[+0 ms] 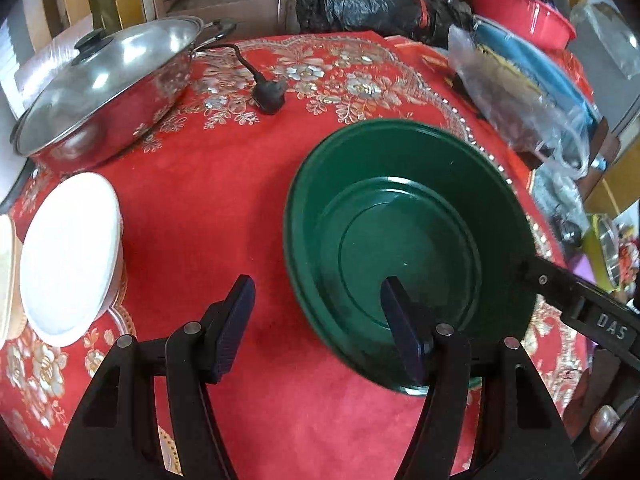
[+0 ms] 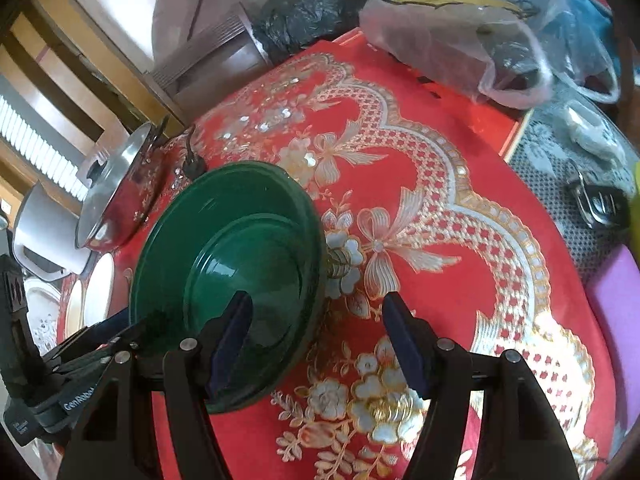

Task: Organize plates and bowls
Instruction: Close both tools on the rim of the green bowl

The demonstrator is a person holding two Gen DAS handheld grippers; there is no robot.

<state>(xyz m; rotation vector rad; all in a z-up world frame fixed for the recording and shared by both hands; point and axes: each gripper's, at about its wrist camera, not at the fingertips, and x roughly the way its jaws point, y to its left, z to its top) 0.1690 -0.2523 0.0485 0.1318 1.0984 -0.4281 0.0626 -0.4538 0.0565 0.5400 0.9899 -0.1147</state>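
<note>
A dark green plate [image 1: 408, 240] lies on the red flowered tablecloth [image 1: 208, 184], with a second green rim showing under it. My left gripper [image 1: 318, 300] is open, its right finger over the plate's near edge and its left finger over the cloth. A white bowl [image 1: 72, 260] stands at the left, with a cream dish [image 1: 6, 276] beside it. In the right wrist view the green plate [image 2: 228, 276] sits left of centre. My right gripper [image 2: 318, 320] is open, its left finger over the plate's near rim. The white dishes [image 2: 98, 292] show at the far left.
A steel wok with a glass lid [image 1: 104, 88] stands at the back left, a black power plug [image 1: 270, 94] beside it. A clear plastic bag [image 1: 520, 96], black bags [image 1: 360, 0] and a red basin [image 1: 524, 16] crowd the back right. A purple thing [image 2: 620, 312] lies at the right edge.
</note>
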